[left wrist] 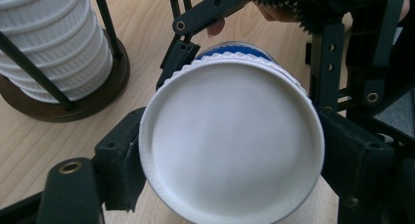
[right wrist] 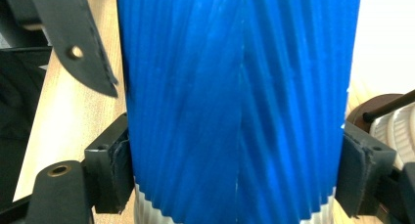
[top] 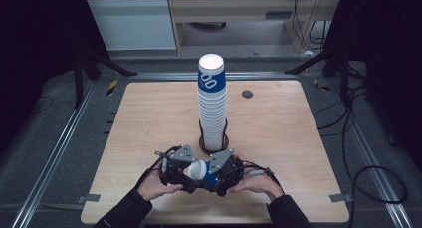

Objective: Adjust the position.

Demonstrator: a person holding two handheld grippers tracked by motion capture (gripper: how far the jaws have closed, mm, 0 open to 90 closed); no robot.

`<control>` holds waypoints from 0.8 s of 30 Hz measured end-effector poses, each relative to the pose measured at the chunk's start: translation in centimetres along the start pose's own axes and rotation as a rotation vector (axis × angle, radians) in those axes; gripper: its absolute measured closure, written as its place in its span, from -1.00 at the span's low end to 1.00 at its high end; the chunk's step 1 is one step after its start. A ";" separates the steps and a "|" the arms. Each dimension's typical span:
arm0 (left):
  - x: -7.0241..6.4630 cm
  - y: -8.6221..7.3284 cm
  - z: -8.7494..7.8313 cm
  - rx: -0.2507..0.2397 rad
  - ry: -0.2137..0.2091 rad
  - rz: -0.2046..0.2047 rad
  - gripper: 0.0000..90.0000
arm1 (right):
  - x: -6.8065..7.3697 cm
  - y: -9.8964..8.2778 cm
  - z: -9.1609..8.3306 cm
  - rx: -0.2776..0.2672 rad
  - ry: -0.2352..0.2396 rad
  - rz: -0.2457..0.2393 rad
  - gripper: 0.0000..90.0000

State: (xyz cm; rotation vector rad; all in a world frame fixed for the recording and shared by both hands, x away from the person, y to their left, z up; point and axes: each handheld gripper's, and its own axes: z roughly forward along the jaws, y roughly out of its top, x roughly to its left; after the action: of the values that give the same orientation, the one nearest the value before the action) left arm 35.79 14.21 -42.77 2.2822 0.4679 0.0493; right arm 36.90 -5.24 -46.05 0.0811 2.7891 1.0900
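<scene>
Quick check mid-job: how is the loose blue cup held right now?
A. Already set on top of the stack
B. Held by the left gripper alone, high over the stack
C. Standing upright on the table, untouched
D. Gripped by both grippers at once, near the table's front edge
D: the blue cup lies sideways between the left gripper and the right gripper, pads pressing its sides, in front of the cup stack.
</scene>
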 end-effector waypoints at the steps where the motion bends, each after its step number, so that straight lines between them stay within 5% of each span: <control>1: 0.0 0.0 0.0 0.001 0.001 -0.001 -0.52 | 0.0 0.0 0.0 0.001 0.000 -0.002 -0.58; 13: 0.0 0.0 -0.1 0.006 0.003 -0.013 -0.44 | 0.1 0.1 0.1 -0.003 -0.006 0.002 -0.61; 24: 0.4 -0.1 -1.2 -0.025 0.017 -0.020 -0.43 | -0.4 0.1 -0.9 -0.072 -0.018 0.055 -0.78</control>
State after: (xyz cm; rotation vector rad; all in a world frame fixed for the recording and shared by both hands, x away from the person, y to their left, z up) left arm 35.96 15.27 -42.01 2.2544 0.4960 0.0649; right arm 37.19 -5.81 -45.23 0.1592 2.7442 1.1944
